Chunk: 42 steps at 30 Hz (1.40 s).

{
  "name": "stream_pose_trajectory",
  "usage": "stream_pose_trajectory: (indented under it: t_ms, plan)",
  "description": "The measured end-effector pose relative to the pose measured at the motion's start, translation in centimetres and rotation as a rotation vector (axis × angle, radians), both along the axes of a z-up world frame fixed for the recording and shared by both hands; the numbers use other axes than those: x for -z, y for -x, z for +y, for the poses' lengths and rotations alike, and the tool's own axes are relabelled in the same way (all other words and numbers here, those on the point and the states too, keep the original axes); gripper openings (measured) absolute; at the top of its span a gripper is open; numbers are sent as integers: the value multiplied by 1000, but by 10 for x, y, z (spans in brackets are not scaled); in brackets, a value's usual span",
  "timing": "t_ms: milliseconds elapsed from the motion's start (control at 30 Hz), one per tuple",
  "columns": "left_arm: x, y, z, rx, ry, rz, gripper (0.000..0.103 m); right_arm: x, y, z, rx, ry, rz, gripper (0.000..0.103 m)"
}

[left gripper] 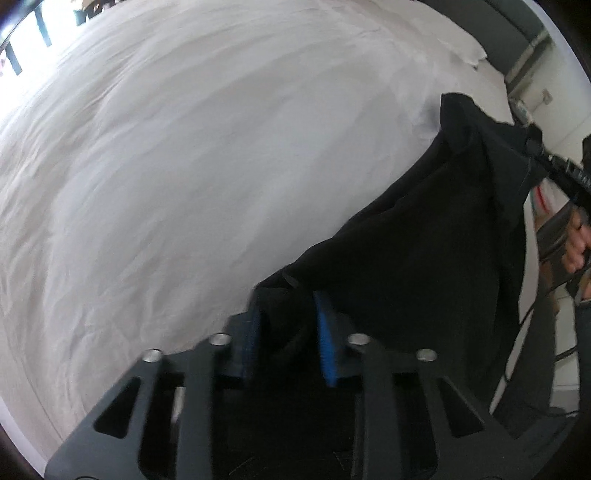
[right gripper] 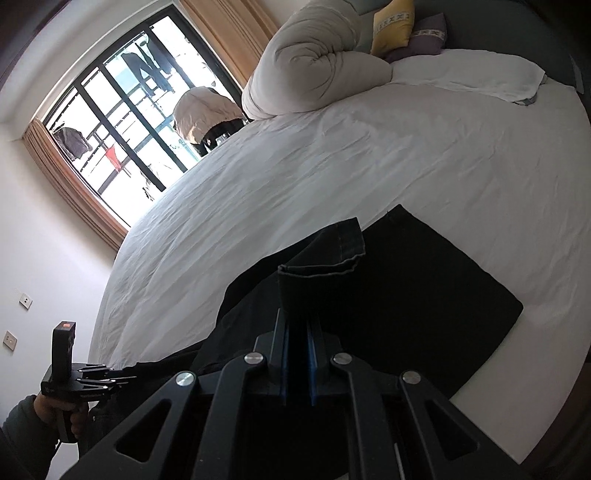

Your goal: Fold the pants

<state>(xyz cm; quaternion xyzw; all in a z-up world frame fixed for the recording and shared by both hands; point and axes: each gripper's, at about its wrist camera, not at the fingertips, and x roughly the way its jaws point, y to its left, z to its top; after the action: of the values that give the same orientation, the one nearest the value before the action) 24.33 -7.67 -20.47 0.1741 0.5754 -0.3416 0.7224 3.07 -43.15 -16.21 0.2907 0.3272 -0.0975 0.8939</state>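
The black pants (right gripper: 424, 288) lie partly on the white bed (right gripper: 369, 166) and partly lifted. My right gripper (right gripper: 297, 325) is shut on a hemmed leg end (right gripper: 325, 251) that sticks up above the fingers. My left gripper (left gripper: 288, 314) is shut on a bunch of the black pants (left gripper: 424, 240), its blue pads (left gripper: 325, 332) pressing the cloth. In the left wrist view the right gripper (left gripper: 535, 147) holds the far end of the hanging cloth. In the right wrist view the left gripper (right gripper: 122, 376) holds the other end at lower left.
A rolled white duvet (right gripper: 314, 66) and yellow and purple pillows (right gripper: 391, 26) lie at the head of the bed. A barred window (right gripper: 129, 110) stands beyond the bed's far side. The bed sheet (left gripper: 184, 166) spreads wide to the left.
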Motion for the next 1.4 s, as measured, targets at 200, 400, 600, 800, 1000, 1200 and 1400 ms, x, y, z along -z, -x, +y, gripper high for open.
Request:
stream_pose_trajectory:
  t_ms: [200,400,600,800,1000,1200,1400]
  plan:
    - [-12,0,12,-63,29,-45,14,-10,7,1,11,36,-26,9]
    - [-1,-5,7,-146,15,-58,13,31,19,-29,109,5,103,9]
    - [4,-8,7,-186,6,-63,13,72,46,-66,225,-94,167,7]
    - [11,-5,-3,-215,6,-69,14,42,33,-71,191,14,110,7]
    - [13,-3,-2,-241,1,-72,14,-30,-7,-66,69,178,-3,7]
    - [15,1,0,-250,6,-83,14,-53,0,-58,37,277,-77,7]
    - [17,3,3,-263,13,-85,14,56,25,-115,210,13,161,7]
